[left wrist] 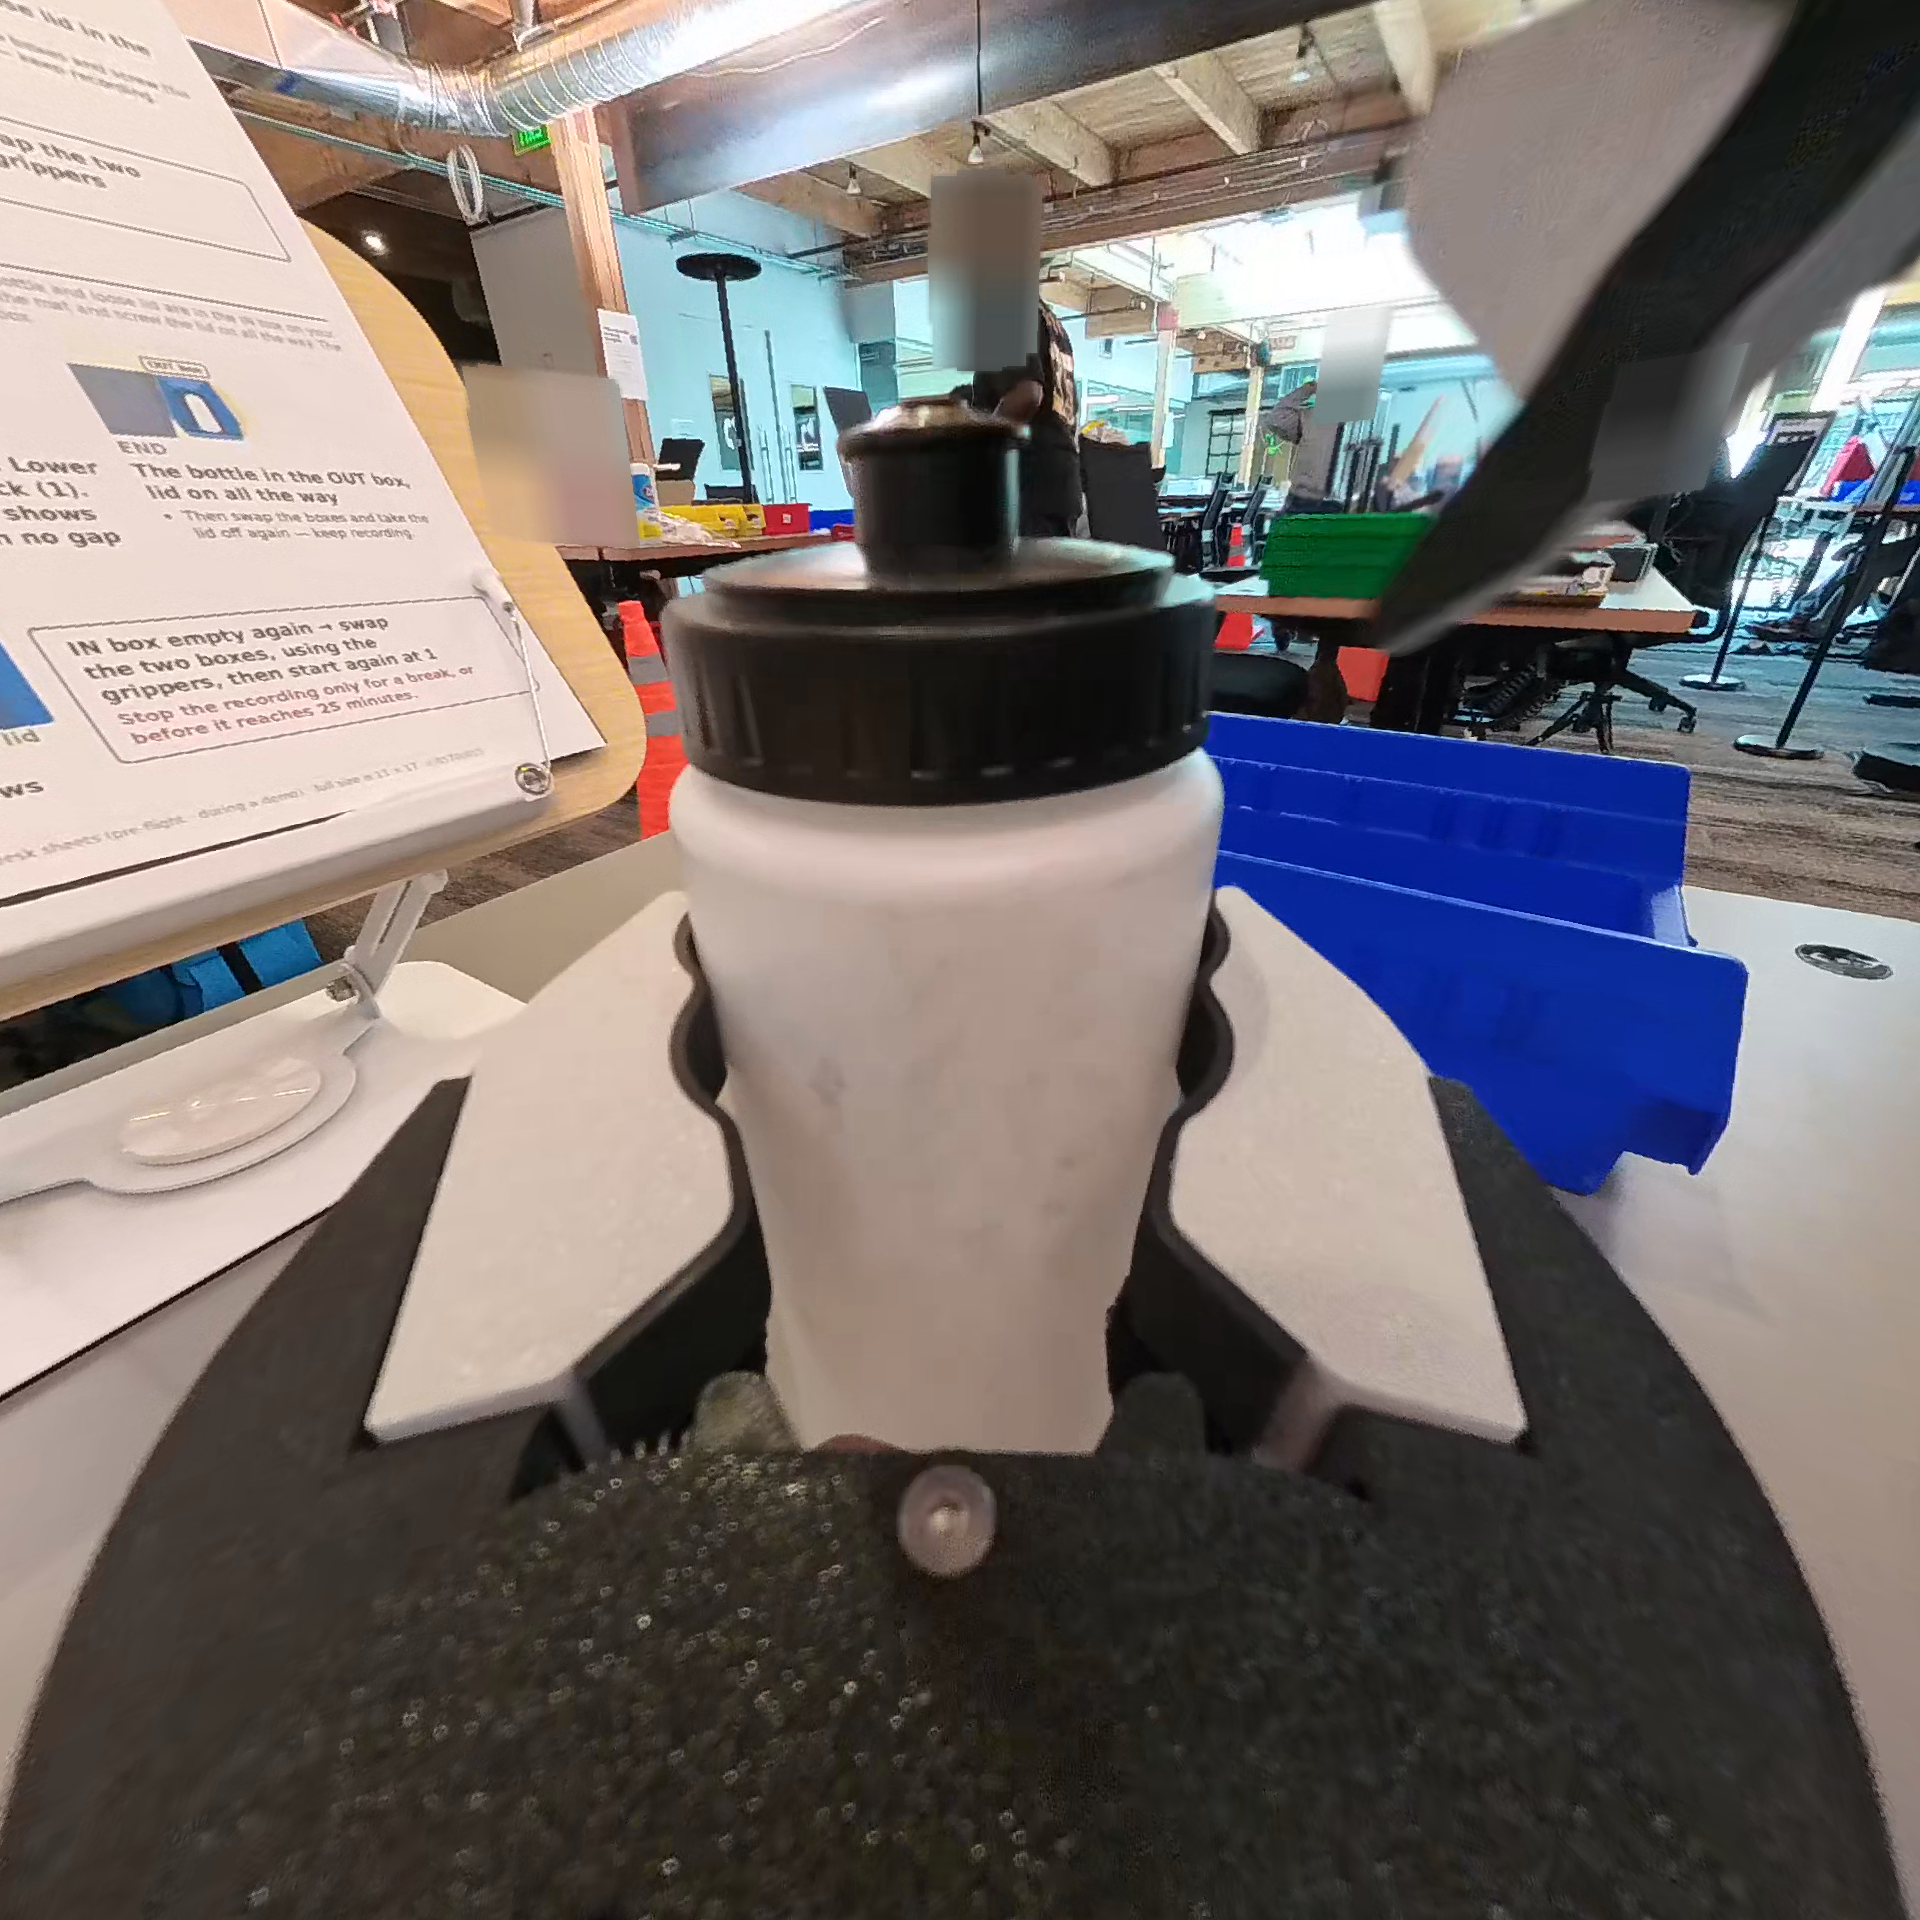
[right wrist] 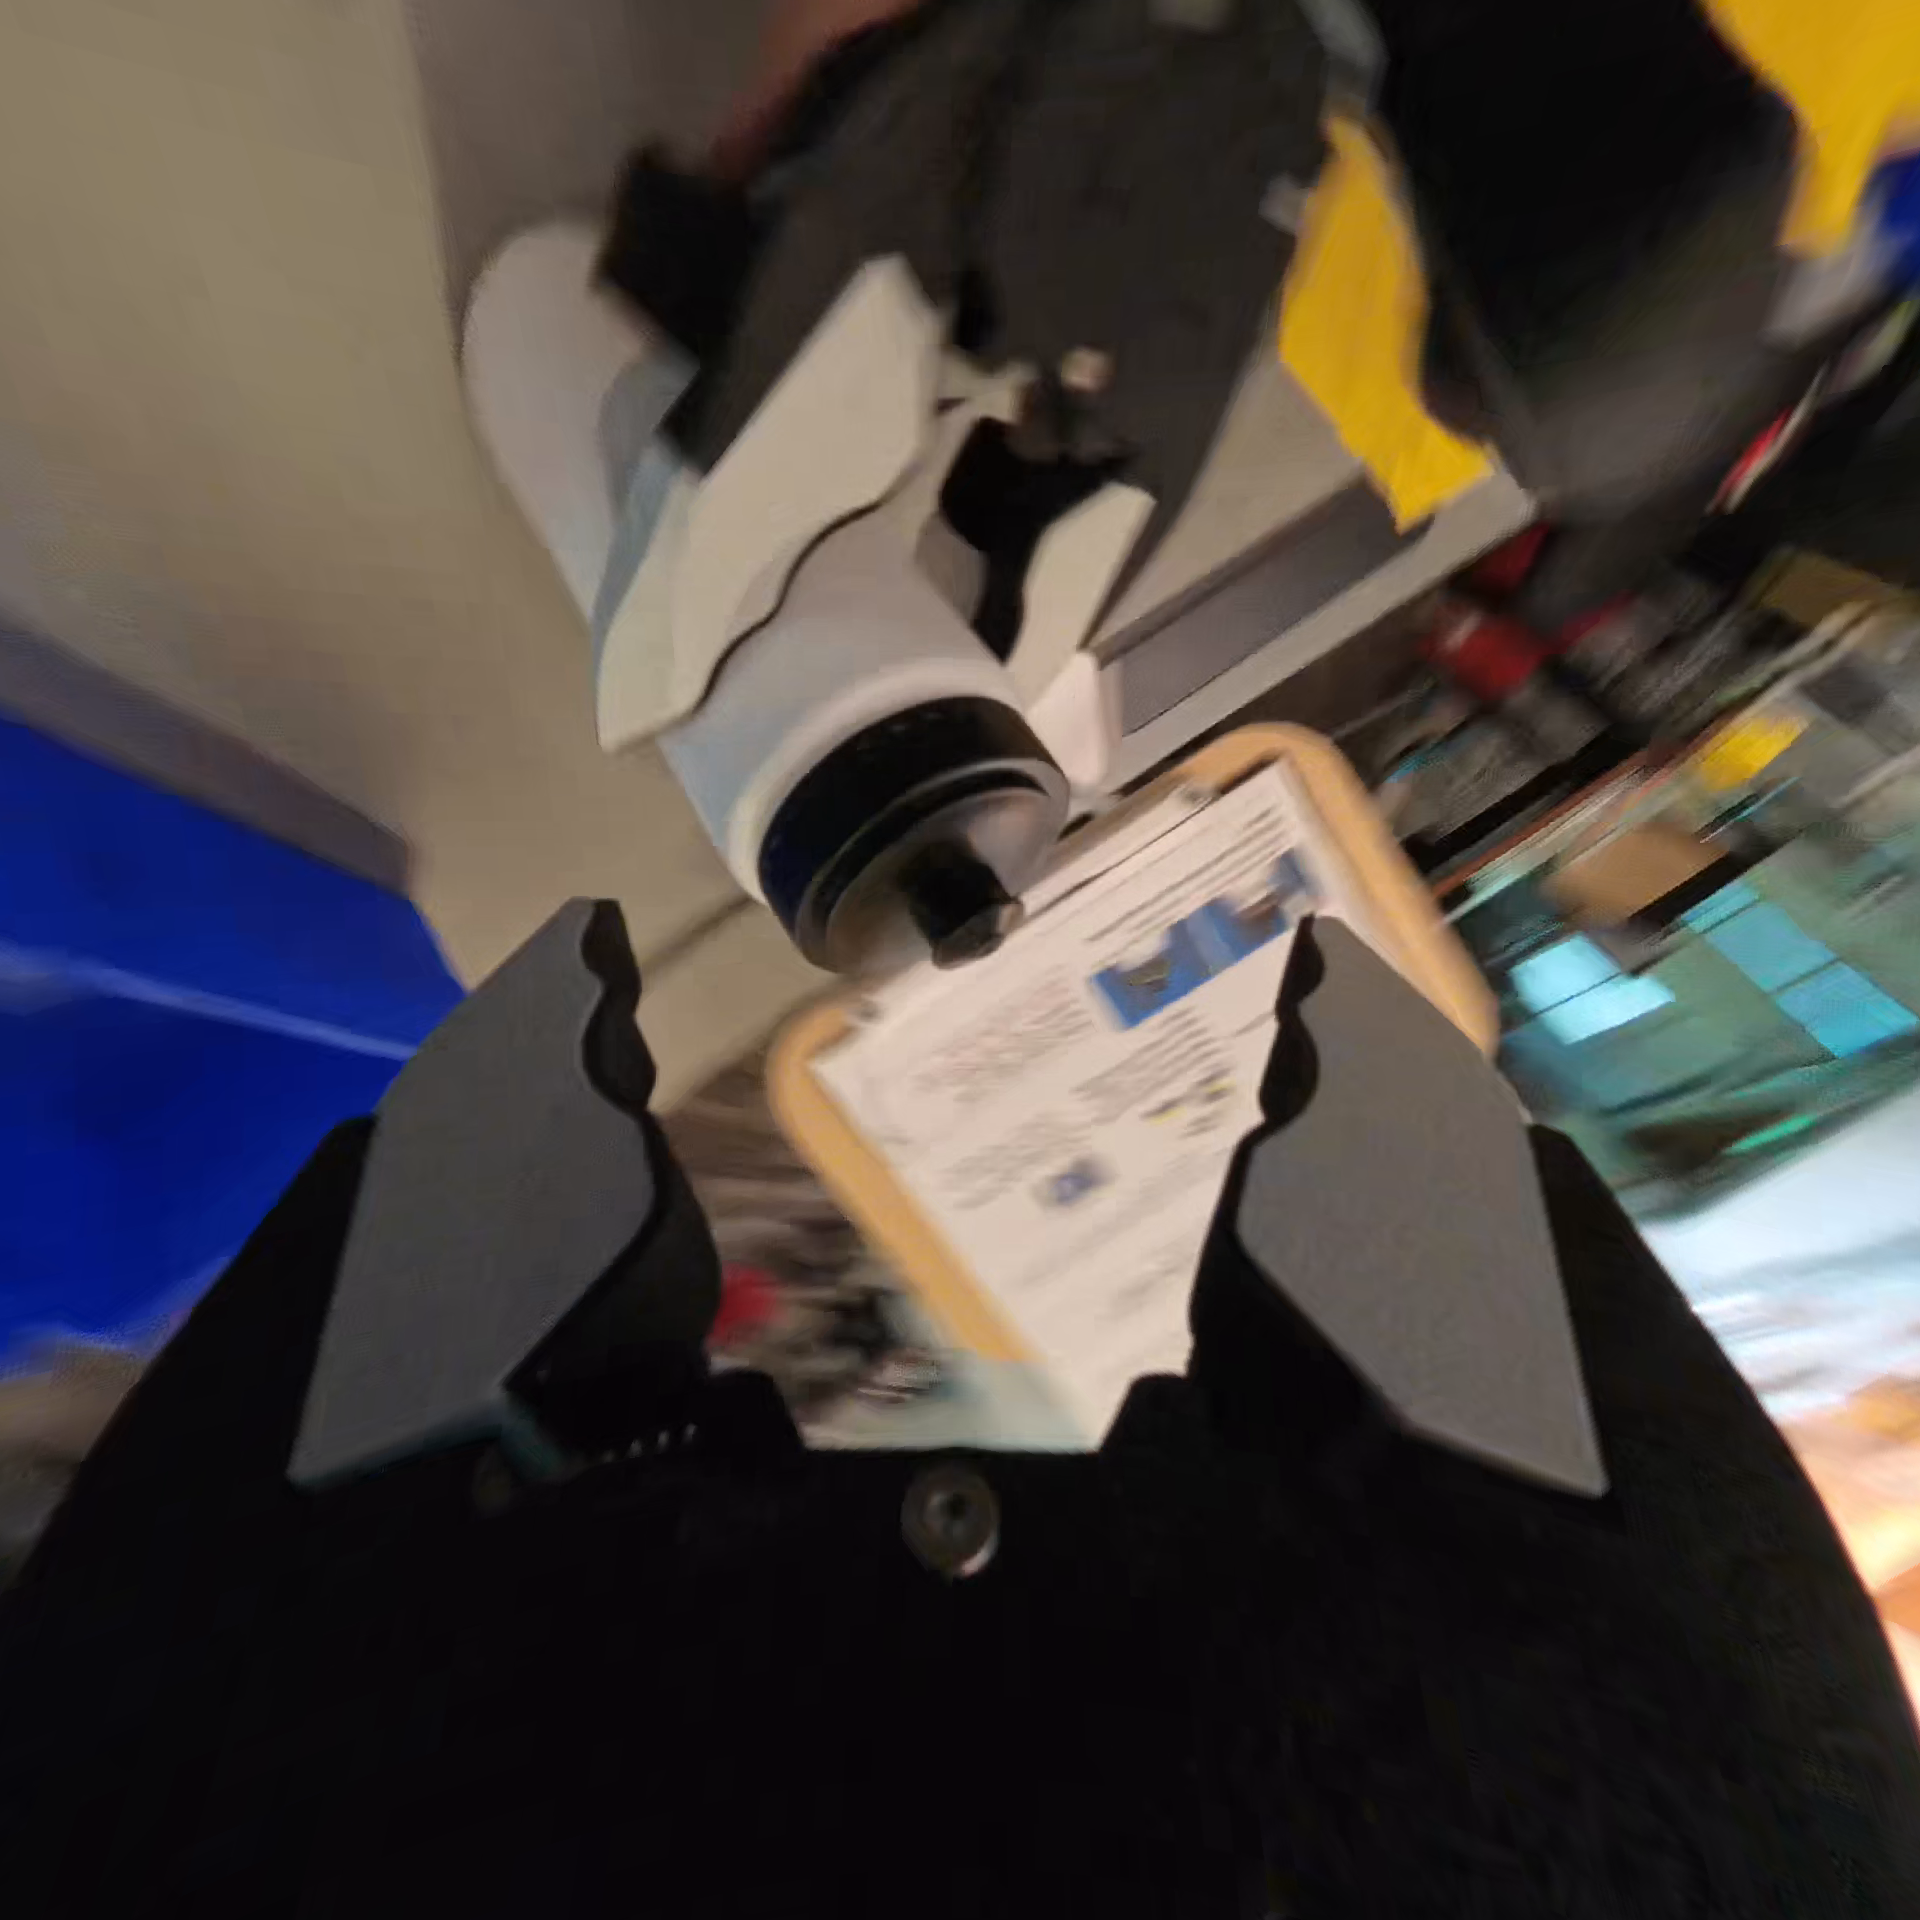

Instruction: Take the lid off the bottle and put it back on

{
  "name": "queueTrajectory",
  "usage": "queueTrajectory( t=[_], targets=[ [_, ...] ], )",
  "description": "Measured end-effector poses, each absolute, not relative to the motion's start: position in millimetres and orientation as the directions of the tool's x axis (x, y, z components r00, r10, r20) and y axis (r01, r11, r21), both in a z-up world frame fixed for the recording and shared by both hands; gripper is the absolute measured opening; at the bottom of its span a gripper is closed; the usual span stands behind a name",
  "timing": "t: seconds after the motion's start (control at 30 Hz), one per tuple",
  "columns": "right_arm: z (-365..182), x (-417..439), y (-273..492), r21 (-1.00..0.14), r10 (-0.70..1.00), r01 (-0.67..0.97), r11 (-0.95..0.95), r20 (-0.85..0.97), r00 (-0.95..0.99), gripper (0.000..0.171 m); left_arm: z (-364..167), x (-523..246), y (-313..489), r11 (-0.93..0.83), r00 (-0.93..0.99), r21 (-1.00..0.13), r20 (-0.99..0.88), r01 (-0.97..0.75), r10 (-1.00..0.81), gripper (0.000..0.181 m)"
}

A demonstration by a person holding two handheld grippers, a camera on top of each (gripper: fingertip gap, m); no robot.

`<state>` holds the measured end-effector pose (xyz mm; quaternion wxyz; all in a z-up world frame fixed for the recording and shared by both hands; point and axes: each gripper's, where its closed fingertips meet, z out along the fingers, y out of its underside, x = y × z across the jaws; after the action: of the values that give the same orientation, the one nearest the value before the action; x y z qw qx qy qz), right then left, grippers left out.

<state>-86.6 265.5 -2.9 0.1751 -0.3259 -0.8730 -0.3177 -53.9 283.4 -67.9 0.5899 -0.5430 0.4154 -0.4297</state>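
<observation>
Your left hand-held gripper (left wrist: 951,1039) is clenched around the white sports bottle (left wrist: 945,1039), gripping the body low so the ribbed black screw lid (left wrist: 940,696) and its pull spout (left wrist: 930,499) stay exposed for the other tool. In the left wrist view the bottle sits dead centre, upright and lifted off the bench (left wrist: 1766,1299).

Your right hand-held gripper (right wrist: 956,997) is released, jaws spread, empty, lid at its 12 o'clock just ahead; that view is motion-blurred.

Room: blue bin (left wrist: 1455,935) close at 3 o'clock, instruction sheet stand (left wrist: 260,468) at 10 o'clock. Space above the lid looks open for approach.
</observation>
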Motion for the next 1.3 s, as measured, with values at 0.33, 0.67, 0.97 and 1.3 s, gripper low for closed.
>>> queueTrajectory(
  t=[0.33, 0.67, 0.97, 1.3],
  targets=[
    [-2.1, -85.7, 267.6, -0.859, 0.55, 0.38, -0.345, 0.143, 0.823, 0.102, -67.6, -55.5, 284.3, 0.046, 0.32, -0.997, -0.023, 0.062, -0.947, 0.087],
    [-38.9, -88.9, 291.9, -0.955, 0.249, -0.082, -0.287, -0.157, 0.956, 0.084, -67.8, -57.0, 284.2, 0.049, 0.336, -0.997, -0.024, 0.065, -0.942, 0.087],
    [-38.7, -93.7, 288.1, -0.903, 0.725, 0.292, -0.317, -0.032, 0.689, 0.077, -68.5, -54.8, 281.2, 0.038, 0.277, -0.998, -0.02, 0.06, -0.961, 0.087],
    [-42.5, -94.7, 275.0, -0.795, 0.993, 0.599, -0.099, -0.036, 0.116, 0.077, -68.2, -54.9, 277.7, 0.032, 0.221, -0.997, -0.015, 0.077, -0.975, 0.087]
  ],
)
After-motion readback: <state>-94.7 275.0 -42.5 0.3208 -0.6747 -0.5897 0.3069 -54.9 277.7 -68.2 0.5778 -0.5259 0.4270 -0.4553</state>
